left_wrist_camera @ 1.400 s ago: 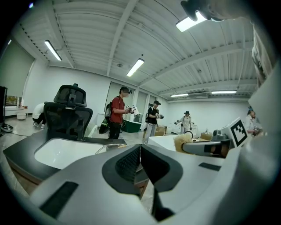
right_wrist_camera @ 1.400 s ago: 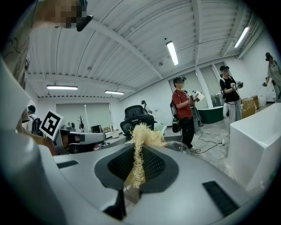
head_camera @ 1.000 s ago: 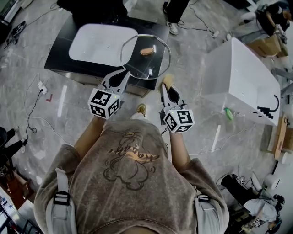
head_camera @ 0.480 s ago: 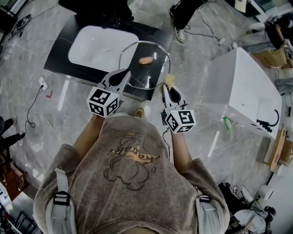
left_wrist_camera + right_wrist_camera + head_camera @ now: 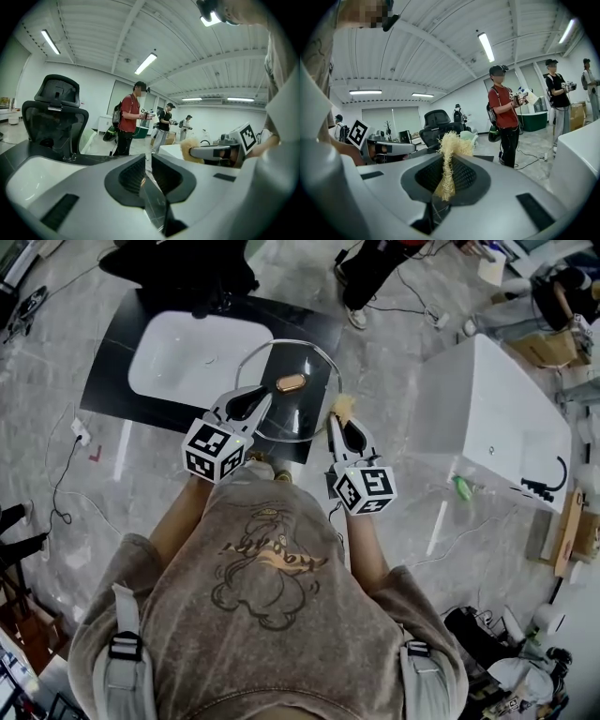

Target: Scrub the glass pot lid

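Head view: a person stands at a black table (image 5: pixel 108 381) with a white basin (image 5: pixel 187 357), with a glass lid (image 5: pixel 305 413) raised in the air over the table's near right part, just right of the basin. The lid looks close to level, knob (image 5: pixel 290 383) up.

The scrub appears about to begin and no contact is certain yet. To do it well, the scrubber (image 5: pixel 449 164) should meet the glass flat, not edge on. Strokes should be short and circle the knob. Pressure should stay light, because the lid hangs from a single hold on its rim and could twist or slip out. Pushing towards the clamped side rather than away from it would help keep the lid seated, and working over the basin would be safer should it drop.

The left gripper (image 5: pixel 147 173) is clamped on the lid's left rim, its jaws almost together with only the thin glass edge between them. The right gripper (image 5: pixel 447 176) is closed on the straw-coloured scrubber, whose frayed top sticks out past the jaw tips. From above, that tuft sits just beside the lid's right rim; whether it touches the glass cannot be told.
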### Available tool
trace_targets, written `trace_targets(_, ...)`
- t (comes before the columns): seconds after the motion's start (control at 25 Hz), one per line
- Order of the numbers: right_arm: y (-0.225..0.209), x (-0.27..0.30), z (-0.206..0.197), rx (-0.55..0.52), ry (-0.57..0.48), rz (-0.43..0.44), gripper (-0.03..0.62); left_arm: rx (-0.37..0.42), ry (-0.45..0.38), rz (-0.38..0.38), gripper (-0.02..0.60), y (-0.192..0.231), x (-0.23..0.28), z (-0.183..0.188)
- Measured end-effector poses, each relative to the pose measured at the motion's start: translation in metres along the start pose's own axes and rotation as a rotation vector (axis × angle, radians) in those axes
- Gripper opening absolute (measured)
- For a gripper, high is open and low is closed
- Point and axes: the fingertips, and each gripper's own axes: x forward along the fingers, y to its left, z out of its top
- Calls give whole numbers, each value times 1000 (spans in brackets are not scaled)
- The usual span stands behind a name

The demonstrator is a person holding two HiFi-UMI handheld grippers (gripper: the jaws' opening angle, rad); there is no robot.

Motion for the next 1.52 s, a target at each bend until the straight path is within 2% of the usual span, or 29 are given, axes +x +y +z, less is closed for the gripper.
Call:
trace_targets(0.04,-1,4,1,0,0,-3,41,0,7,-9,45,3,4,0)
trace_targets(0.16,-4,15,4,1,-5,-10,41,8,44,-45,214,9,18,-3)
trace_targets(0.24,-4,22,5,1,-10,-13,41,40,66,-63,250,12,25,-5)
trace_targets(0.68,-16,37,10,11,-9,-54,41,143,228,-171,249,19,62,-48)
trace_targets(1.16,-35,40,5,43,14,-101,41,200,417,-219,249,29,115,-115)
trace_targets(1.36,-37,40,2,50,26,-106,41,245,465,-231,242,27,131,-127)
trace_targets(1.44,-41,40,-1,54,33,-109,41,252,472,-232,205,29,135,-131)
trace_targets(1.52,-45,40,-4,57,44,-110,41,248,478,-241,202,28,136,-132)
